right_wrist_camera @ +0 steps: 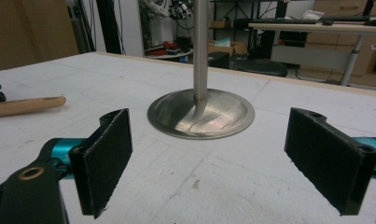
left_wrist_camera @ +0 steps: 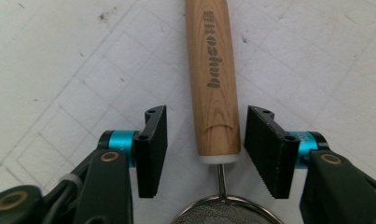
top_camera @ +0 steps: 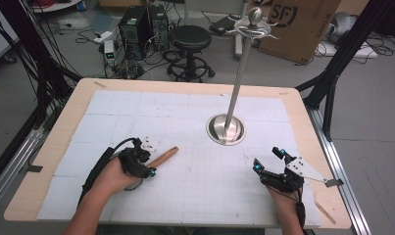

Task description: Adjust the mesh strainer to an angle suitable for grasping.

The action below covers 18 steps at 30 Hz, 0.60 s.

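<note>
Wooden strainer handle [left_wrist_camera: 214, 79] lies on the white mat [top_camera: 195, 181] between my left gripper [left_wrist_camera: 202, 151]'s parted pads, untouched. I see my right gripper [right_wrist_camera: 225, 156] spread wide and empty, facing the steel stand base [right_wrist_camera: 200, 113].

**Wood, steel and matt black pads**

We see a strainer's wooden handle [left_wrist_camera: 214, 79], smooth, pale and grained, with a dark printed brand mark and a white collar; below it a thin metal wire runs to the fine metal mesh bowl [left_wrist_camera: 225, 212]. The left gripper [left_wrist_camera: 204, 149] has matt black, ribbed pads and glossy teal metal-looking bushings. The hanging stand [top_camera: 236, 73] looks like brushed steel, its round base [right_wrist_camera: 200, 114] shiny and reflective. The table mat [top_camera: 185, 186] is white, matt, gridded and slightly scuffed.
</note>
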Motion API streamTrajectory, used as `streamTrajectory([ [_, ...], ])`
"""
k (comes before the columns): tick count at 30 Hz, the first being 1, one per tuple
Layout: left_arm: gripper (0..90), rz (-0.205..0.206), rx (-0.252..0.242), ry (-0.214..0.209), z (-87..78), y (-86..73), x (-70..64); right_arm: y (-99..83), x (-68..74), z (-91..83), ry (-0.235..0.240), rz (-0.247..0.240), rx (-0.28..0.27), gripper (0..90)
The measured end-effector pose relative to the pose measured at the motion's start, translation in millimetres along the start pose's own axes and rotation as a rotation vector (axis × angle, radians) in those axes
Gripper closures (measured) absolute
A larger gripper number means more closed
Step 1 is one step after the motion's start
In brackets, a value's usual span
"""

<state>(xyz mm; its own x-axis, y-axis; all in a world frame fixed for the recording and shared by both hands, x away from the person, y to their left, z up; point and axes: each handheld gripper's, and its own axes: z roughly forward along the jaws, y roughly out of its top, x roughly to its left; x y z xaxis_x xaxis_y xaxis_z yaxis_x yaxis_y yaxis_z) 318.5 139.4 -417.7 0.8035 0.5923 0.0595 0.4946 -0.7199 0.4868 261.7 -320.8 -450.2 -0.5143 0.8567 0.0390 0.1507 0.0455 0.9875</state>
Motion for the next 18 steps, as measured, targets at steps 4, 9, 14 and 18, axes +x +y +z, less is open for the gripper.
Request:
streamTrajectory([
  [4, 57.8, -0.007, 0.044, -0.013, 0.5, 6.4, -1.3, 0.0, 0.1, 0.1, -0.001, -0.001, -0.001, 14.0],
  [9, 63.9, -0.008, 0.086, -0.022, 1.3, 11.7, -2.8, 0.0, 0.4, 0.1, 0.001, 0.002, 0.0, 14.1],
  [14, 65.1, -0.037, 0.09, -0.045, 2.3, 12.3, -0.3, 0.0, 0.2, 0.1, 0.0, -0.001, -0.001, 14.0],
  [18, 65.1, -0.037, 0.09, -0.045, 2.3, 12.3, -0.3, 0.0, 0.2, 0.1, 0.0, -0.001, -0.001, 14.0],
])
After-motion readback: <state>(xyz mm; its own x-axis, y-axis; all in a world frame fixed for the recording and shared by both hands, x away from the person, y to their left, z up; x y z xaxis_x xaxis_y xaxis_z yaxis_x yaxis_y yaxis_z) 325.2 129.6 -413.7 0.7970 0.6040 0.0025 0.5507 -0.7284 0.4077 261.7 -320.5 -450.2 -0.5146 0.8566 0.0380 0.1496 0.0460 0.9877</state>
